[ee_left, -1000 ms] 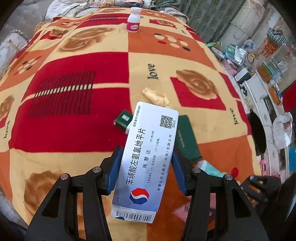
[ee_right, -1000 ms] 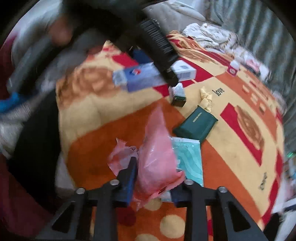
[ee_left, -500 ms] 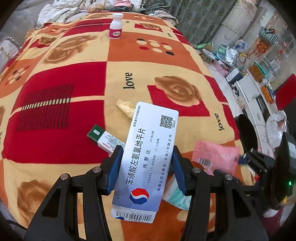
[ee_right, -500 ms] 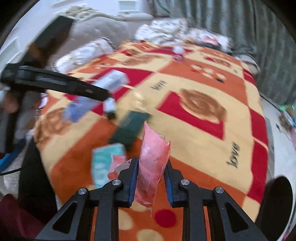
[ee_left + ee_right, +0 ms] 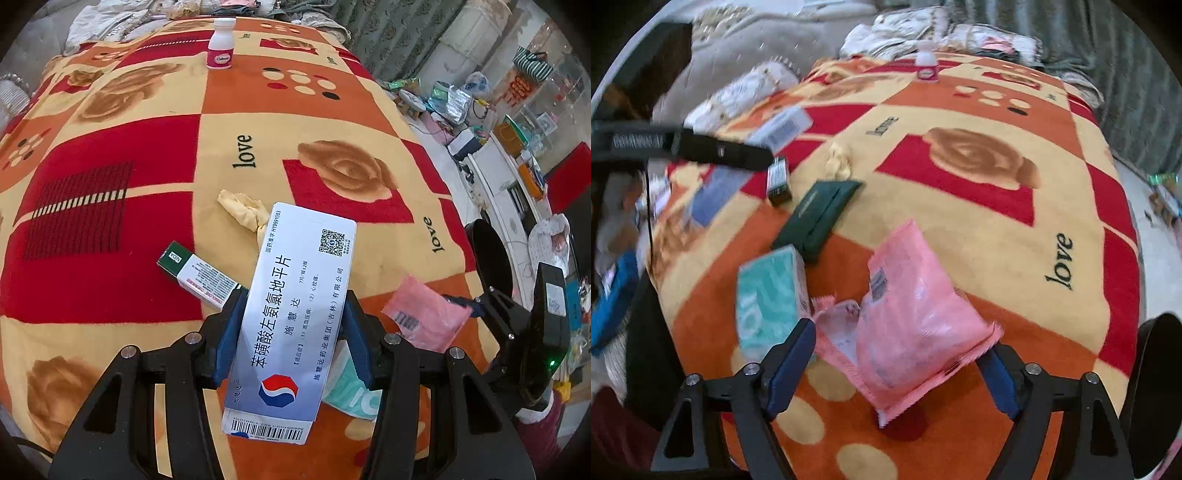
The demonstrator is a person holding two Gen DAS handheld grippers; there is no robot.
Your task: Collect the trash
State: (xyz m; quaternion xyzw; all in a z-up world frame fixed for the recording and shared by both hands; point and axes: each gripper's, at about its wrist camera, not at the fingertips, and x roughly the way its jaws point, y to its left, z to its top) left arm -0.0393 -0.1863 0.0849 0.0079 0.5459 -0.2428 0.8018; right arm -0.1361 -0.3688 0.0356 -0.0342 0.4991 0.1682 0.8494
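Cardboard, light and stiff yet crushable, the white medicine box (image 5: 295,317) sits clamped across its long edges in the left gripper (image 5: 291,341), held above the blanket (image 5: 236,96), while the right gripper (image 5: 897,365), jaws spread, frames a limp, slippery pink bag (image 5: 908,317) best pinched at an edge.

Bright even daylight; left view sharp; right view motion-blurred; fisheye bending, dark corners.

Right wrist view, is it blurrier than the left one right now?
Yes: the right wrist view is motion-smeared, worst at its left edge around the teal pack; the left wrist view is sharp, the print on the medicine box readable. Both bend straight lines, fisheye style.
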